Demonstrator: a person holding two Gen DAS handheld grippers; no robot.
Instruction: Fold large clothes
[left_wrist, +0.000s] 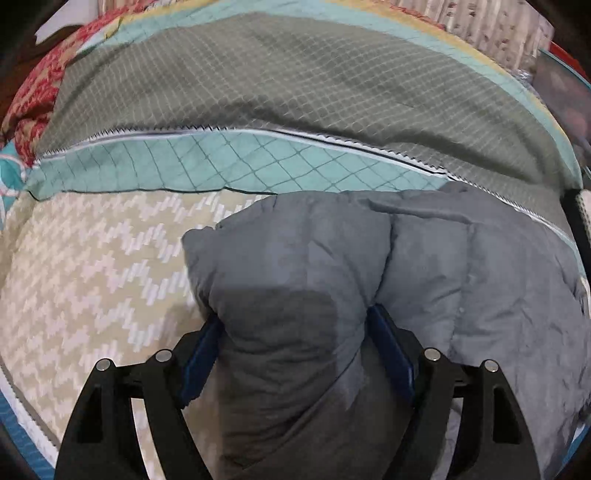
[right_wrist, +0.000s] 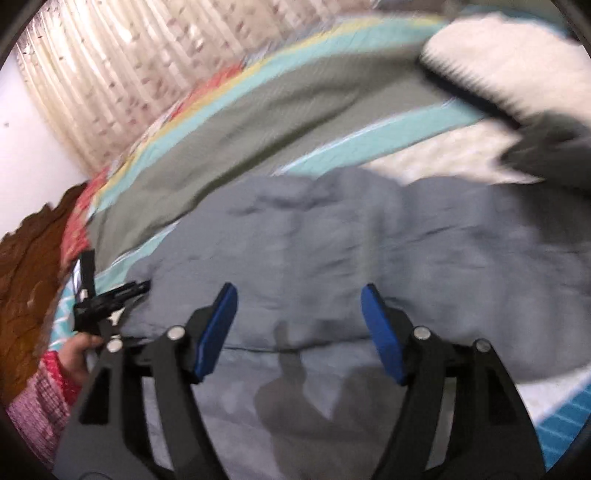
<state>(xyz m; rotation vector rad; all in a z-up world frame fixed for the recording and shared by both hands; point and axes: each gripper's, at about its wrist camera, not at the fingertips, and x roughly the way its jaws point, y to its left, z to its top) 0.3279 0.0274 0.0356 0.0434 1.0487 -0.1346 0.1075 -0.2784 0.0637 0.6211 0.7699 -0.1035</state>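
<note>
I work on the bed (left_wrist: 92, 266), its patterned quilt giving a broad, soft surface for a bulky garment. The grey padded jacket (right_wrist: 332, 240) lies spread across it, one thick end bunched up. My left claw (left_wrist: 295, 325) clamps that puffy fold between its blue pads, I judge so I can carry it over the body. My right claw (right_wrist: 299, 306) hangs spread above the jacket, holding nothing, ready to pin or smooth.
</note>
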